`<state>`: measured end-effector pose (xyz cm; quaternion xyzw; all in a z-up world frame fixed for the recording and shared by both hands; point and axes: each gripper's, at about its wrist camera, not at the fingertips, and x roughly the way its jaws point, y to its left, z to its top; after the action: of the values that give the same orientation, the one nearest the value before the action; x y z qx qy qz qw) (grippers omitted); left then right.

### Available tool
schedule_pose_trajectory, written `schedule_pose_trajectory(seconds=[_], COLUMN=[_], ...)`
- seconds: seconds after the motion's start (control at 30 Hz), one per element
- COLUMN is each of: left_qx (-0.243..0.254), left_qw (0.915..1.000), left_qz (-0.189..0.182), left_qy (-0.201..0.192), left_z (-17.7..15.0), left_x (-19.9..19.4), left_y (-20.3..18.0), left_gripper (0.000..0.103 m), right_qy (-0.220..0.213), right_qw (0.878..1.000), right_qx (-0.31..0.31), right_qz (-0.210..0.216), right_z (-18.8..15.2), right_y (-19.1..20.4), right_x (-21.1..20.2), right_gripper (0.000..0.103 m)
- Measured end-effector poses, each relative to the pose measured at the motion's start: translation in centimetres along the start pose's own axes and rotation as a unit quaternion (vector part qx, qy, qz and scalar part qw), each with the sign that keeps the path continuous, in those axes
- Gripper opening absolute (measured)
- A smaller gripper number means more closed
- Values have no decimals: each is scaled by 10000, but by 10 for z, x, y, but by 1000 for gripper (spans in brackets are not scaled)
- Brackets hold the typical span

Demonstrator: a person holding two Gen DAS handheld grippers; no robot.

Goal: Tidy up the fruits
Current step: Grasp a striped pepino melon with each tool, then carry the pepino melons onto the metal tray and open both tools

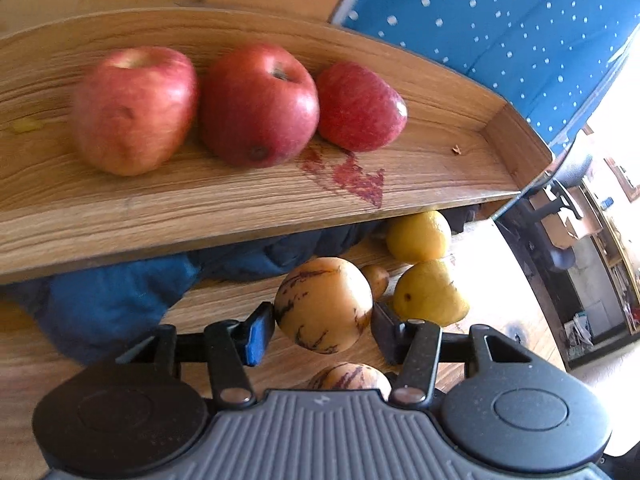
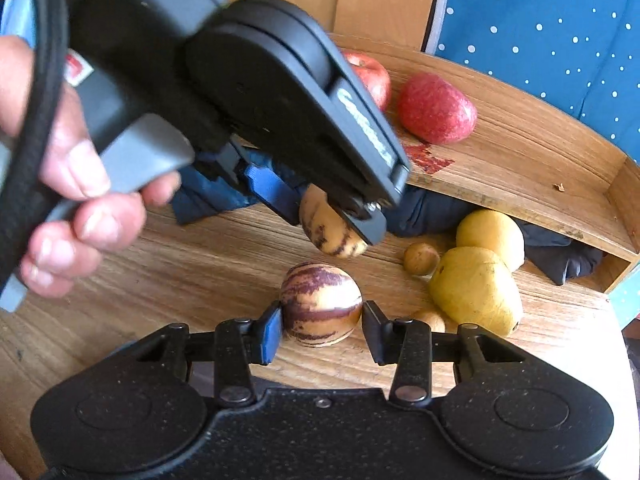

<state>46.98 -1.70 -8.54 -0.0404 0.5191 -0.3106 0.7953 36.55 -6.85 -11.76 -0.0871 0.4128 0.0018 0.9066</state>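
Note:
My left gripper (image 1: 322,316) is shut on a yellow-orange pepino melon (image 1: 323,306) with thin purple streaks, held just above the wooden table (image 1: 224,304). The right wrist view shows that left gripper (image 2: 324,216) from the side, in a person's hand (image 2: 72,200), with the same melon (image 2: 328,232) between its fingers. My right gripper (image 2: 322,320) is shut on a heavily purple-striped pepino melon (image 2: 322,304) that rests on the table (image 2: 180,272). Three red apples (image 1: 134,110) (image 1: 260,104) (image 1: 360,106) lie in a row on a raised wooden shelf (image 1: 200,200).
Two yellow fruits (image 2: 490,236) (image 2: 476,288) and small brown fruits (image 2: 420,258) lie to the right, under the shelf edge (image 2: 520,196). A dark blue cloth (image 1: 120,300) is bunched below the shelf. A red stain (image 1: 352,176) marks the shelf. Blue dotted fabric (image 1: 500,20) hangs behind.

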Motion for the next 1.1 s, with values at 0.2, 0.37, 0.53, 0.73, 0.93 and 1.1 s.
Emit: schedule_pose_trajectory(seconds=[0.2, 0.37, 0.53, 0.73, 0.93, 1.1], left_qx=[-181, -378, -416, -469, -613, -644], left_qw=[9992, 9979, 9976, 9979, 9975, 9972], left_qz=[229, 355, 413, 402, 342, 349], left_qy=[-261, -386, -372, -200, 54, 171], left_z=[-17, -37, -60, -91, -125, -146], left_x=[-35, -57, -74, -82, -82, -81], left_y=[6, 8, 2, -9, -21, -30], left_gripper=[57, 57, 57, 57, 57, 57], right_qy=[-145, -280, -343, -295, -193, -22], right_qw=[9998, 9992, 9989, 9987, 9982, 9982], right_qx=[-103, -239, -306, -395, -545, -561], right_qz=[103, 127, 119, 145, 177, 211], right_z=[-9, -21, -37, -57, -74, -89], right_y=[7, 13, 16, 24, 34, 37], right_x=[-17, -40, -67, -98, -124, -138], right_gripper=[44, 43, 43, 43, 43, 44])
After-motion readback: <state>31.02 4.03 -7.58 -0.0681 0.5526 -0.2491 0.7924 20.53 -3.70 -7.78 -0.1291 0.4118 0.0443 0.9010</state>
